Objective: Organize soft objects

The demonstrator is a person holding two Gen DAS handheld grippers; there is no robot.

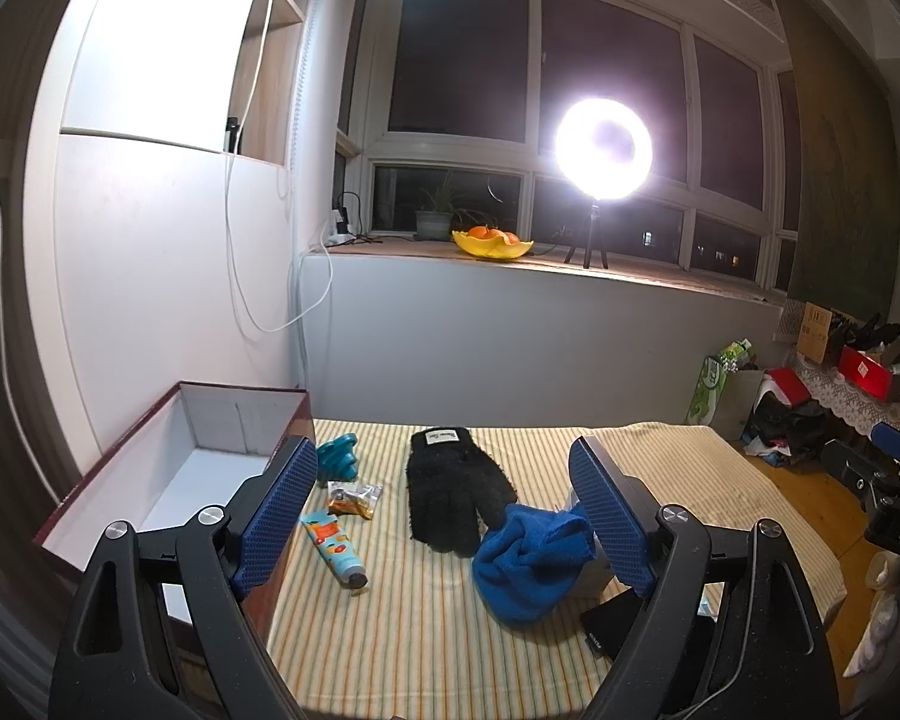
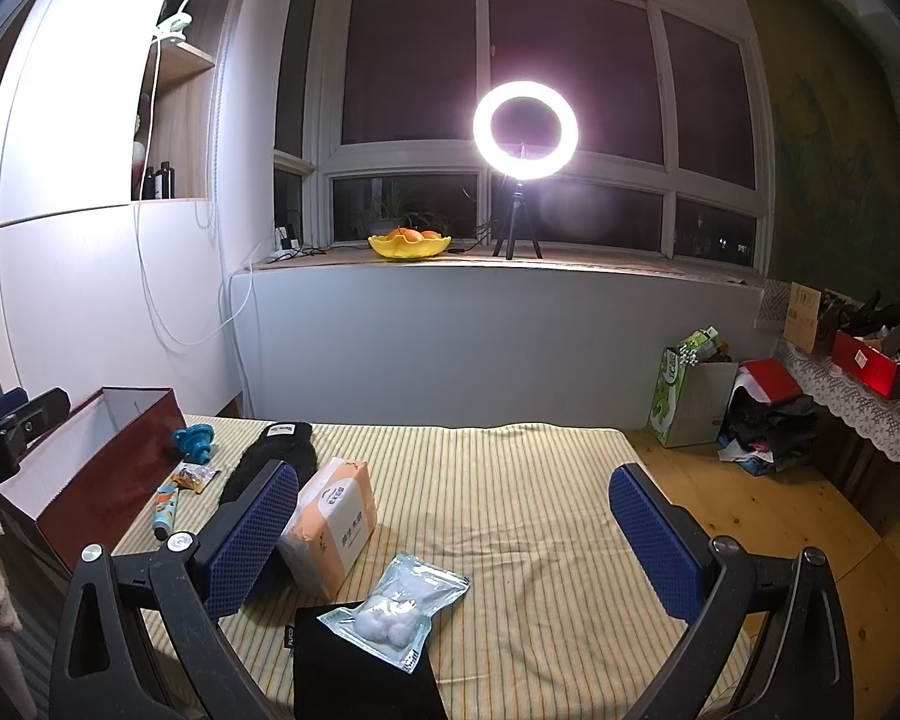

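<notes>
Soft things scattered on striped cloth (image 1: 426, 630).
Left hand-held gripper (image 1: 444, 516) wide open, empty, above blue cloth (image 1: 528, 570) beside black glove (image 1: 450, 480); right hand-held gripper (image 2: 456, 534) likewise, over tissue pack (image 2: 333, 525).

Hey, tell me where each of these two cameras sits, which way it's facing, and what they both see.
Left wrist: rides the left claw, facing the window across the striped cloth; sees the open box, black glove, blue cloth; both its own fingers show, and the other claw at the right edge.
Right wrist: rides the right claw, same heading, further right; sees the tissue pack and cotton ball bag; its own fingers show.
Shared: ring light, fruit bowl, box, glove.
</notes>
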